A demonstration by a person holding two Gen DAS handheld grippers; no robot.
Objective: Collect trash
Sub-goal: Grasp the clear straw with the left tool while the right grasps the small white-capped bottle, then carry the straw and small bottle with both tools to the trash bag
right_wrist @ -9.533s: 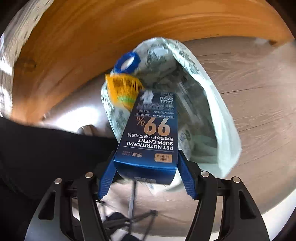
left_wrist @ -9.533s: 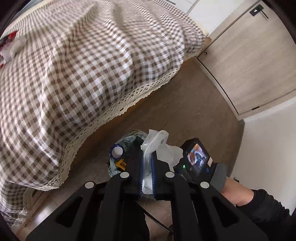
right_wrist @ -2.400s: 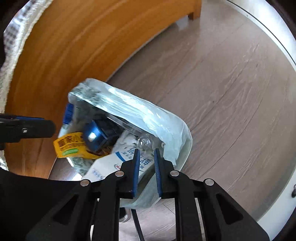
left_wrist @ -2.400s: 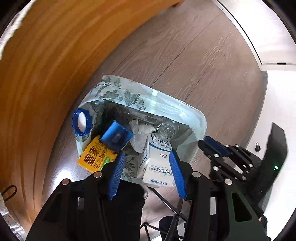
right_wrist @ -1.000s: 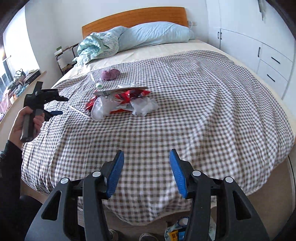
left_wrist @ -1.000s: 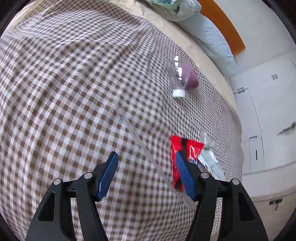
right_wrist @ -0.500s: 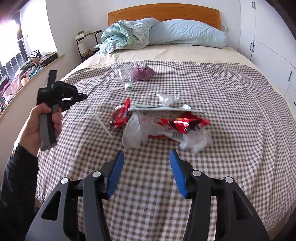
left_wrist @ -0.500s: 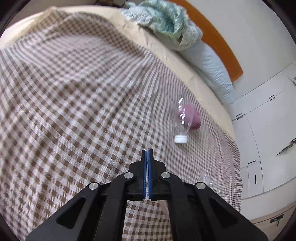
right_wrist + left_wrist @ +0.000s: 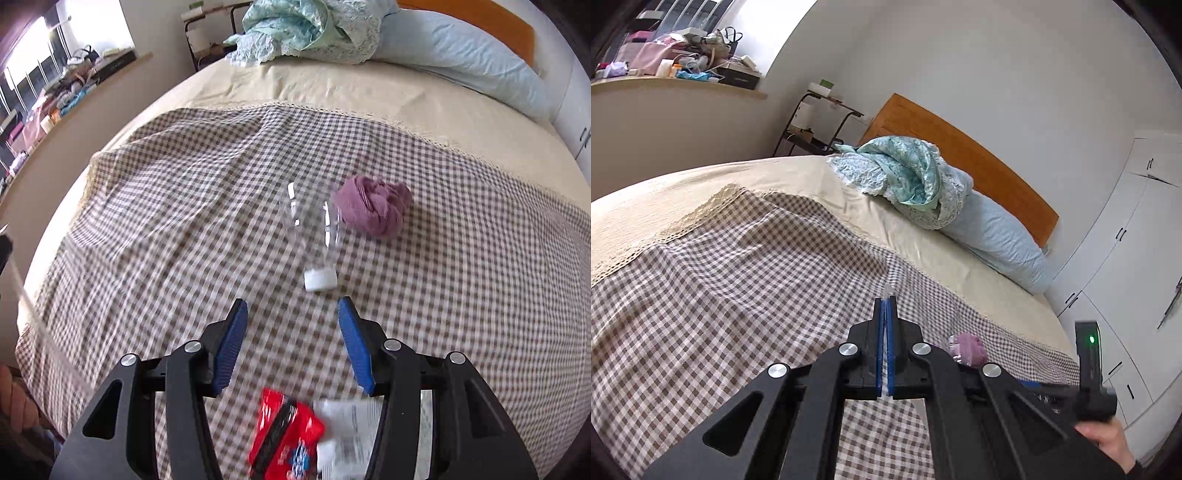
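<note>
A: While the left gripper point(image 9: 886, 306) has its jaws pressed together, what is it carrying?

B: A thin clear strip point(image 9: 888, 292). Only its tip pokes out past the jaws. Something that slim likely needs a full pinch or it would slide out. That gripper points shallowly down across the checked bedspread point(image 9: 720, 277).

A: And the right gripper point(image 9: 291, 306)?

B: Its jaws are opening, with nothing between them. It tips steeply down at the bed. The clear bottle point(image 9: 314, 225) lies on its side just ahead of the jaws, its white cap point(image 9: 320, 279) nearest them. A purple cloth ball point(image 9: 375, 208) sits against the bottle's far right side; whether they touch is hard to tell.

A: Any other trash?

B: A red wrapper point(image 9: 284, 435) and a white paper point(image 9: 351, 424) lie below the jaws, back toward the wrist.

A: So the bottle is next?

B: Probably; the jaws line up with its cap end.
</note>
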